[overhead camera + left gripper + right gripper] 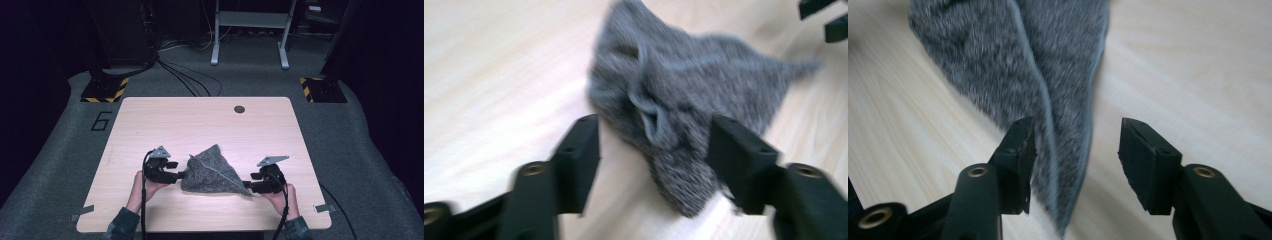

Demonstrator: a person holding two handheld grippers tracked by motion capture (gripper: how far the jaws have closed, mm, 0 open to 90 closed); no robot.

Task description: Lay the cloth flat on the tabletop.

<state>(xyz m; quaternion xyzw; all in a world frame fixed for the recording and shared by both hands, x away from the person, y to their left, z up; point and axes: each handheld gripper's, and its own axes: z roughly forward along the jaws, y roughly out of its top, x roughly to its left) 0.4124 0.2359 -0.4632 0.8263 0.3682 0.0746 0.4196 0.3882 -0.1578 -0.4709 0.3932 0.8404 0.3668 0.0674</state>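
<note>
Grey knitted cloth [214, 171], fuzzy and folded into a rough triangle, lay crumpled on the near middle of a pale wood table [150, 120]. Both hands came in low from the near edge, wrists resting near the tabletop. The left gripper [181, 175] sat at the cloth's left corner, the right gripper [248, 189] at its right tip. Both stood partly open, jaws straddling the corners without pinching.

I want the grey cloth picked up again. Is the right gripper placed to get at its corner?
Probably yes: the right gripper has open jaws around the grey cloth corner, with nothing between them on the table.
</note>
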